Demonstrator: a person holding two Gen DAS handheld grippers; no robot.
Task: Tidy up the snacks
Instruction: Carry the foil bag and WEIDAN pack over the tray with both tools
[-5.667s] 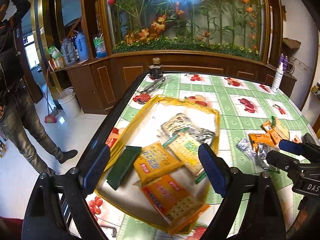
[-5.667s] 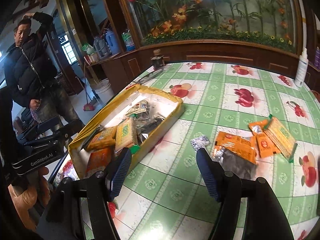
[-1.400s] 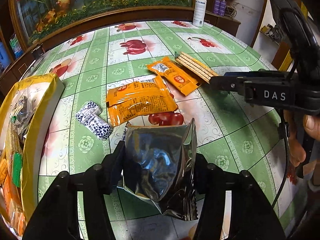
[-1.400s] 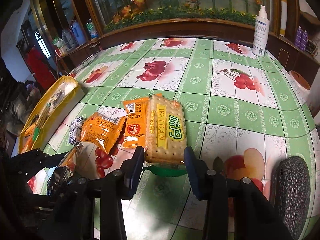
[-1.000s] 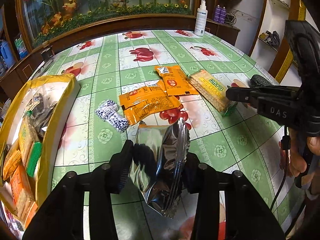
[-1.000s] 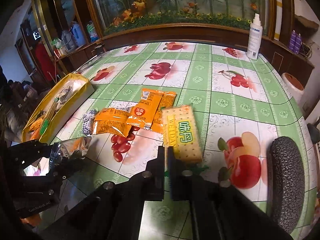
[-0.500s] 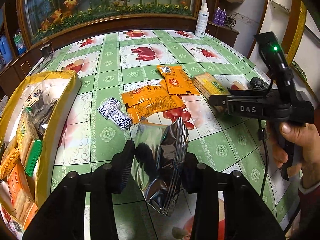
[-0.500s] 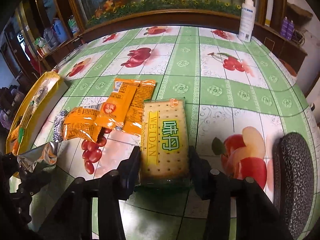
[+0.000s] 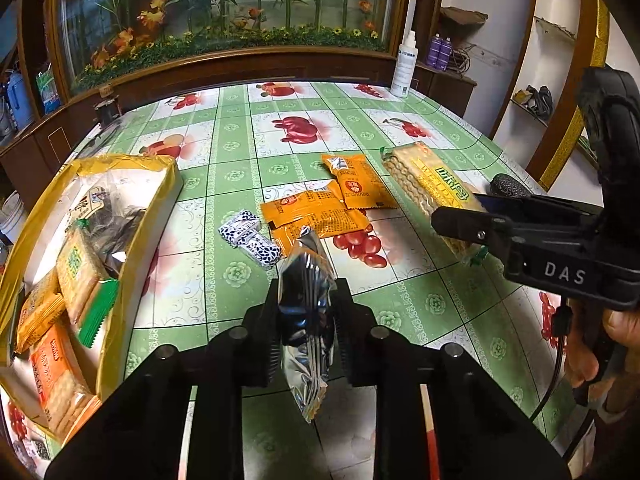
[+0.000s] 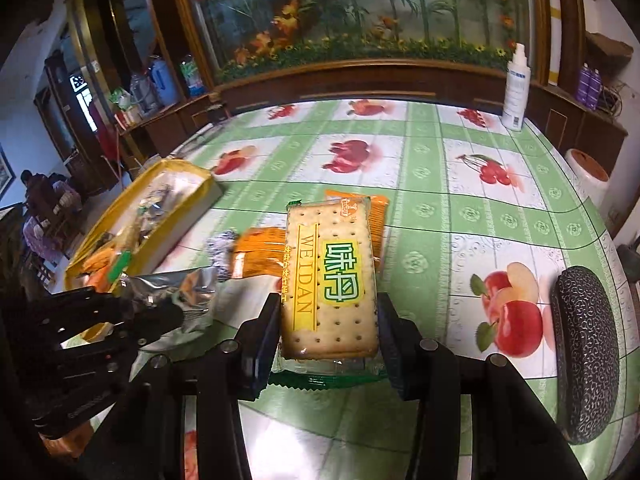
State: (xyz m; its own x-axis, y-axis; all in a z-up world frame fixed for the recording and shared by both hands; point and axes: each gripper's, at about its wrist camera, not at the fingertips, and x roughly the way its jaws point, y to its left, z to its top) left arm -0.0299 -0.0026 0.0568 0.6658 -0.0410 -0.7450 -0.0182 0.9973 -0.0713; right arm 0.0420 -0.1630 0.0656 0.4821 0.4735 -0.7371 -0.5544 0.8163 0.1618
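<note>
Your left gripper (image 9: pixel 307 312) has just squeezed tighter on the foil pack (image 9: pixel 306 320), now pinched edge-on. Your right gripper (image 10: pixel 328 328) clasps the cracker pack (image 10: pixel 330 280), lifted since a moment ago. Both can go to the box (image 9: pixel 120 280), left of them.

My table (image 9: pixel 240 128) wears a green checked cloth printed with fruit. Behind it a dark wooden cabinet (image 10: pixel 360 76) frames a glass panel of flowers and bamboo (image 10: pixel 360 12). White walls (image 9: pixel 500 40) and shelves (image 9: pixel 532 100) stand at right.
</note>
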